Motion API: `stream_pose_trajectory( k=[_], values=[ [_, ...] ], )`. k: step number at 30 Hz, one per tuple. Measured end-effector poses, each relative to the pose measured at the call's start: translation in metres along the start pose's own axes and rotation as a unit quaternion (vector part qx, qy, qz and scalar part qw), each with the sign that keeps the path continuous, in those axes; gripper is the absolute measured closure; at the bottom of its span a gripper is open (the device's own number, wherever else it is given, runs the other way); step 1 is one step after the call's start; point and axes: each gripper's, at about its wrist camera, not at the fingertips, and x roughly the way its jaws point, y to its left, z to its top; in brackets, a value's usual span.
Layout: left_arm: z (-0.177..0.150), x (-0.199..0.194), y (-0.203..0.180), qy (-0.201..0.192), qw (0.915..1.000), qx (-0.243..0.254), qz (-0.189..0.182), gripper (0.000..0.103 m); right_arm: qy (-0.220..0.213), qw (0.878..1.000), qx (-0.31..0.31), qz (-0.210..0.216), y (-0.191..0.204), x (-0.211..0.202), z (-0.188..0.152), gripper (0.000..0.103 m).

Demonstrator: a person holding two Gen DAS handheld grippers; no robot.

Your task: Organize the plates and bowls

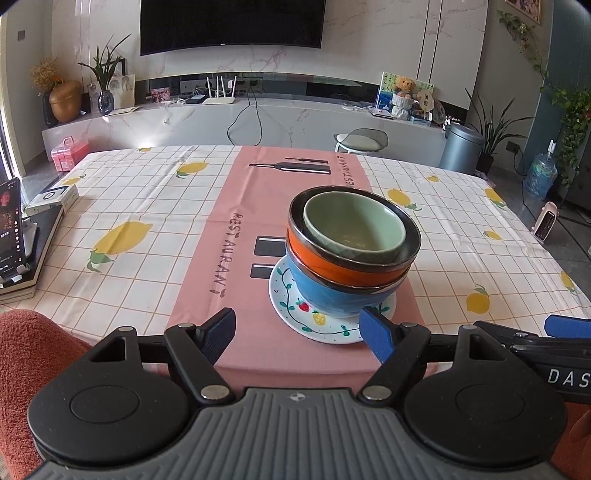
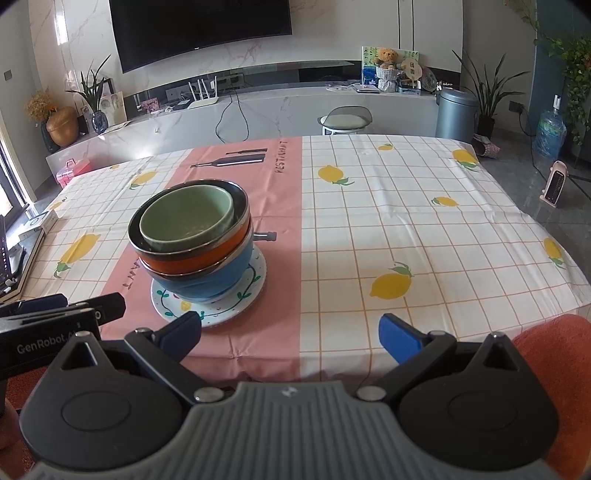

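On the pink runner of the lemon-print tablecloth [image 1: 147,206] stood one stack of dishes.
A pale green ceramic bowl [image 1: 354,225] sat nested in an orange bowl [image 1: 332,264], over a blue bowl [image 1: 332,295], on a white fruit-patterned plate [image 1: 295,314]. The left gripper [image 1: 297,334] and right gripper [image 2: 290,334] were spread wide, gripping nothing, near the table's front edge.

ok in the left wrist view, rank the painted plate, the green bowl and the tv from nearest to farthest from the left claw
1. Painted plate, just ahead, right of the left claw.
2. Green bowl, top of the stack.
3. TV, on the far wall.
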Motion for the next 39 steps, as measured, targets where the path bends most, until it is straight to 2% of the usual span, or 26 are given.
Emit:
stream_pose_trajectory(
  k=[39],
  values=[
    [0.0033,-0.0063,0.0031,-0.025,0.9996,-0.011,-0.002,0.014,-0.002,1.0,-0.022,-0.015,0.0089,-0.002,-0.0002,0.003]
  ],
)
